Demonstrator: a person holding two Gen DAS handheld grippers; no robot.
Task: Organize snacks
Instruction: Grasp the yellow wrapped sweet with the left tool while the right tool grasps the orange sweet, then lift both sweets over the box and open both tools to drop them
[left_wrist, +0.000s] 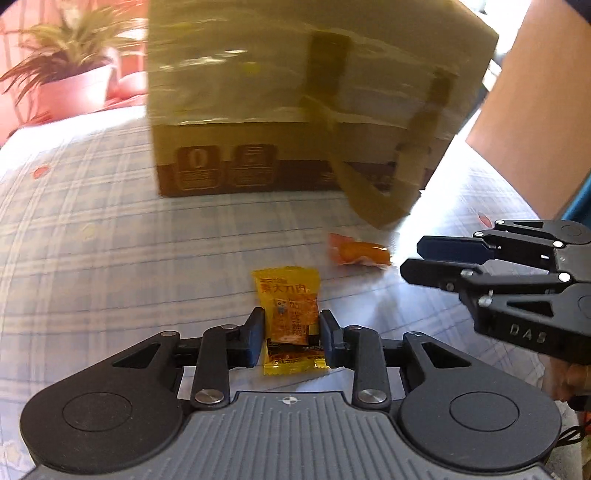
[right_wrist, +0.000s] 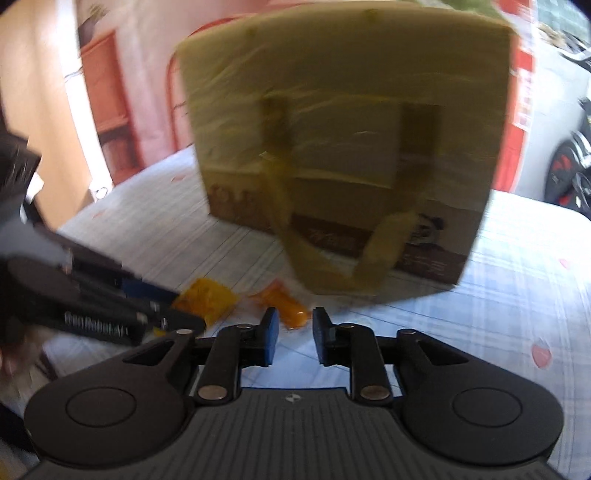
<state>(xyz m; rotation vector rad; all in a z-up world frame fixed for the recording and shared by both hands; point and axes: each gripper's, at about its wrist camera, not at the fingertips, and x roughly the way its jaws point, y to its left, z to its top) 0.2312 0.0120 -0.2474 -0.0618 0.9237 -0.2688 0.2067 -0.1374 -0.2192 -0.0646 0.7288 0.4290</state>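
My left gripper (left_wrist: 291, 332) is clamped on the yellow snack packet (left_wrist: 288, 295). My right gripper (right_wrist: 294, 334) stands apart, nothing between its pads, just short of the orange packet (right_wrist: 286, 301) by the bag (right_wrist: 343, 147).

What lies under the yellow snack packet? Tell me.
The checked tablecloth shows all around the yellow snack packet, which the left gripper pinches. Whatever is directly beneath the packet is covered.

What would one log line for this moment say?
left fingers: shut on yellow packet | right fingers: open, nearing orange packet | bag: behind
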